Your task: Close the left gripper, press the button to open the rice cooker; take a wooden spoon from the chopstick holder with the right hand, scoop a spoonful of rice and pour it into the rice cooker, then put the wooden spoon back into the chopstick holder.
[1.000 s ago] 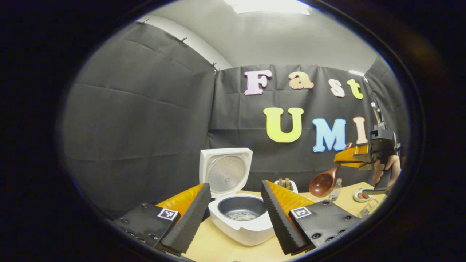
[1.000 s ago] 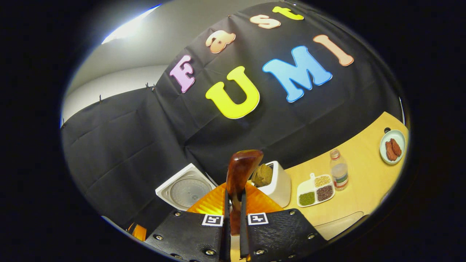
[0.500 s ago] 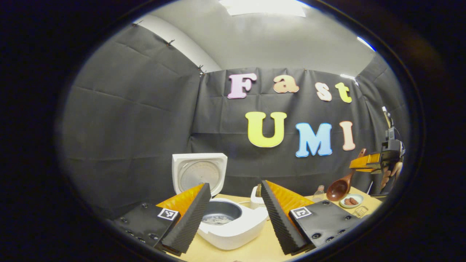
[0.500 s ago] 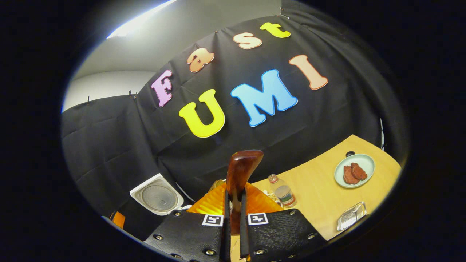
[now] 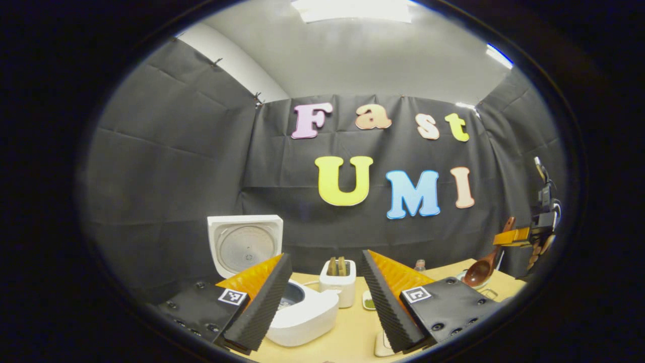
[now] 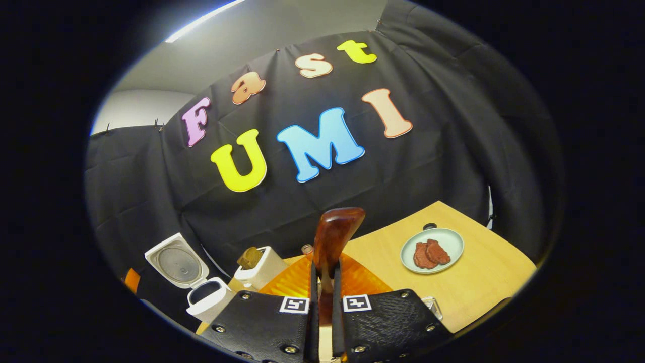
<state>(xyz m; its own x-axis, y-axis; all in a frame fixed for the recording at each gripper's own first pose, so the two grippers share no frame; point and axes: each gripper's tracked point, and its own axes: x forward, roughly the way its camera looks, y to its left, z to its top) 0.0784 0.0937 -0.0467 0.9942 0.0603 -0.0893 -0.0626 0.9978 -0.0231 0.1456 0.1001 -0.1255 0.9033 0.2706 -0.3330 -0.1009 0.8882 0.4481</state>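
The white rice cooker (image 5: 307, 317) stands open on the table with its lid (image 5: 245, 244) upright; the left finger partly hides the pot. My left gripper (image 5: 325, 262) is open and holds nothing, just in front of the cooker. The white chopstick holder (image 5: 338, 288) stands right of the cooker with wooden utensils in it. My right gripper (image 6: 323, 275) is shut on the handle of the wooden spoon (image 6: 332, 237). In the left gripper view, that gripper (image 5: 521, 235) is at the far right with the spoon's bowl (image 5: 478, 272) hanging low over the table. The cooker (image 6: 209, 300) and holder (image 6: 262, 267) lie to the lower left.
A pale plate (image 6: 443, 237) with reddish-brown pieces sits on the wooden table (image 6: 489, 282) to the right. A small bottle (image 5: 420, 264) and a tray with green grains (image 5: 369, 303) stand behind the left gripper's right finger. Black cloth walls close the back and sides.
The right gripper has carried the spoon rightward and lower, away from the cooker, toward the plate. The cooker has slid left in the left gripper view and the holder has come between the fingers.
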